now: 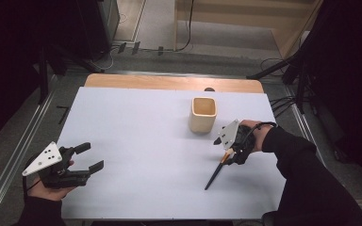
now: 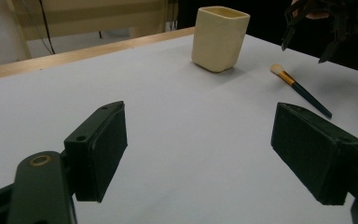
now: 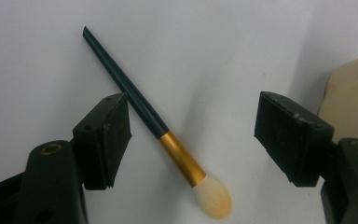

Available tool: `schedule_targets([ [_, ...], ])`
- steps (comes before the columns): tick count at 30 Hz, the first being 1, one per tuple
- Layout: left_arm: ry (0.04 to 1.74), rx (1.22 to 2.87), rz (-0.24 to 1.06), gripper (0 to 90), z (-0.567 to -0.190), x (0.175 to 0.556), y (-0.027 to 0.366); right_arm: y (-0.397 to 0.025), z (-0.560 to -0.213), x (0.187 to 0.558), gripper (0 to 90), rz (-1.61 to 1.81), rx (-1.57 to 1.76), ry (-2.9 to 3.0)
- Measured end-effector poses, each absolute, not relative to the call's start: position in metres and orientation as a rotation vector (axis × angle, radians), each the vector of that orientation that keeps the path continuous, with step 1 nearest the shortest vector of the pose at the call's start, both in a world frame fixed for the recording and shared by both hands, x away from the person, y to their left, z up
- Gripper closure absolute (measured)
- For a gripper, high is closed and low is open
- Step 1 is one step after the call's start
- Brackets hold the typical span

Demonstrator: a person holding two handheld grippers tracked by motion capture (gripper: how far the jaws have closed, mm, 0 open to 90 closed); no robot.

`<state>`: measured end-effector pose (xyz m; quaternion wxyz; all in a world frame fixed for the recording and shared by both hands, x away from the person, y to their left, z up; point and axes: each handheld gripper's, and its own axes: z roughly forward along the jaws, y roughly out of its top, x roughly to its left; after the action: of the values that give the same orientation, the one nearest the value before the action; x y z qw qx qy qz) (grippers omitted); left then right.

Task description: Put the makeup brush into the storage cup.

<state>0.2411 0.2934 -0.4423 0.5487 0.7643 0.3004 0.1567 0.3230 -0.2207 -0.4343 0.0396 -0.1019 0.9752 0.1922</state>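
Note:
A makeup brush point(image 1: 215, 173) with a dark handle, gold ferrule and pale bristles lies flat on the white table point(image 1: 136, 141), right of centre. It also shows in the left gripper view as the brush point(image 2: 299, 89) and in the right gripper view as the brush point(image 3: 158, 126). My right gripper point(image 1: 227, 157) hovers open just above the brush's bristle end, jaws wide on either side of the ferrule in the right gripper view point(image 3: 193, 135). A cream square cup point(image 1: 202, 114) stands upright behind it. My left gripper point(image 1: 90, 157) is open at the table's front left, holding nothing point(image 2: 198, 154).
A wooden strip point(image 1: 169, 83) runs along the table's far edge. Beyond it lie cables and a grey floor. The cup point(image 2: 219, 37) stands close to the right gripper's left side. Dark stands flank the table.

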Motion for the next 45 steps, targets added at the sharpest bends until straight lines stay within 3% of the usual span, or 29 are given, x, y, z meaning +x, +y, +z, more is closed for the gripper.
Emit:
schedule_targets([
  [39,0.749,1.808,0.373,18.8,-0.446,0.245,0.298,-0.207,-0.481,0.331,38.1,0.124,-0.693,3.009],
  [45,0.751,1.812,0.371,18.8,-0.446,0.245,0.298,-0.202,-0.484,0.332,43.2,0.033,-0.722,3.007],
])
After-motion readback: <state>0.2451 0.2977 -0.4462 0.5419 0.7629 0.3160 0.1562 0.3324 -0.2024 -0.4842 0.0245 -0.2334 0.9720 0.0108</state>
